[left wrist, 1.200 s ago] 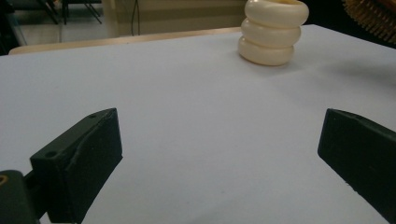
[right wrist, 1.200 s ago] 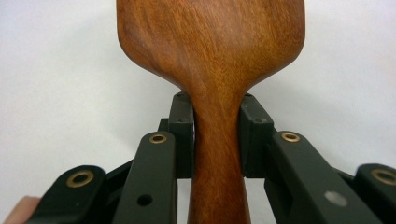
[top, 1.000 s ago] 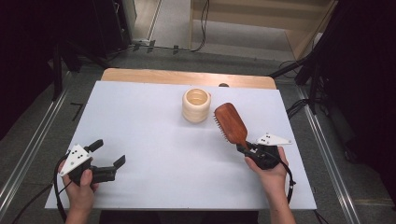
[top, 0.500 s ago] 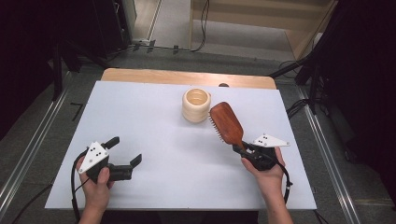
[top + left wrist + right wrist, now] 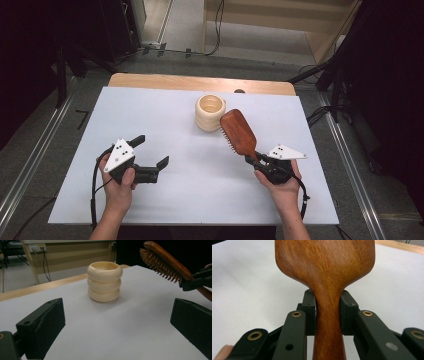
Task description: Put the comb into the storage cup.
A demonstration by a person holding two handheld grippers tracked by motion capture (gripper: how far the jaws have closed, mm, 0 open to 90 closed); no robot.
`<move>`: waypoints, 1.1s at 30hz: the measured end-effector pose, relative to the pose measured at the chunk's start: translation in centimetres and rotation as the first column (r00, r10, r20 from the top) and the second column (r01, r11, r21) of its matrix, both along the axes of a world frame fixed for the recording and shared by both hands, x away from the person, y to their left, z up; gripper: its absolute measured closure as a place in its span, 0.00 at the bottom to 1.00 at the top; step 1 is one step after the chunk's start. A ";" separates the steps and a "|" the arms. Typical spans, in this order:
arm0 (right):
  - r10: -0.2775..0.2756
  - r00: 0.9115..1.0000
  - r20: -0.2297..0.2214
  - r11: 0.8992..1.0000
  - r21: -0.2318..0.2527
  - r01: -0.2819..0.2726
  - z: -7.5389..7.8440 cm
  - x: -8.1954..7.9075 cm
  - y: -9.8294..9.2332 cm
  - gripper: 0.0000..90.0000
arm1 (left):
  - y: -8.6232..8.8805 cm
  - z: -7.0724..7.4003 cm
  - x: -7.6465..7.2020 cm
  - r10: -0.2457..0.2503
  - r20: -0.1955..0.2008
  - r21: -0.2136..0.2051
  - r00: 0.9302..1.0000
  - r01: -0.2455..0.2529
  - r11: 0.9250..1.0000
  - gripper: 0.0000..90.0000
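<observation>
The right gripper (image 5: 252,159) is clamped on the handle of a reddish-brown wooden hairbrush (image 5: 239,132), lifted, bristles turned left, just beside a cream ribbed holder (image 5: 210,113). The left gripper (image 5: 150,152) has its jaws wide apart and holds nothing.

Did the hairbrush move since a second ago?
Yes. The hairbrush, clamped in the right gripper, has swung left toward the cream cup, which stays put on the table.

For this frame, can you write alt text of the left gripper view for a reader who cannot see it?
A cream ribbed holder stands upright on a white table, framed between the left gripper's two black jaws, set wide apart. At upper right, the right gripper holds a wooden hairbrush raised, bristles facing down.
</observation>
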State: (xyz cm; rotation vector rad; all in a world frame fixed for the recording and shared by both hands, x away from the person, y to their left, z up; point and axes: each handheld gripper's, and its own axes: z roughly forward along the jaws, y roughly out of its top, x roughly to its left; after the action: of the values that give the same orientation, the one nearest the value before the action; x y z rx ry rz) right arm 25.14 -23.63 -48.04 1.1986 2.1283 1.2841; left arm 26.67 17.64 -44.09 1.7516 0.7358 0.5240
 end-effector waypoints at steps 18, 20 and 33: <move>0.044 0.998 0.036 0.999 -0.008 -0.044 -0.2 -0.3 2.0 0.77 | -4.9 -0.3 1.4 -0.082 -0.029 -0.031 0.996 0.081 0.996 0.00; 0.052 0.998 0.042 0.999 -0.014 -0.052 -0.2 -0.3 2.2 0.77 | -5.4 -0.4 1.5 -0.094 -0.032 -0.029 0.995 0.093 0.995 0.00; 0.084 0.995 0.062 0.996 -0.031 -0.082 -0.5 -0.5 3.8 0.77 | -7.4 -0.8 1.9 -0.127 -0.064 -0.029 0.990 0.125 0.992 0.00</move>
State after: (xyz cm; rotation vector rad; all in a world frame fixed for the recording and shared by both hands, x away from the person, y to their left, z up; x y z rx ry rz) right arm 24.65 -19.79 -48.53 1.0541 2.1639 1.3051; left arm 28.59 10.21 -44.90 1.7856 0.6695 0.3720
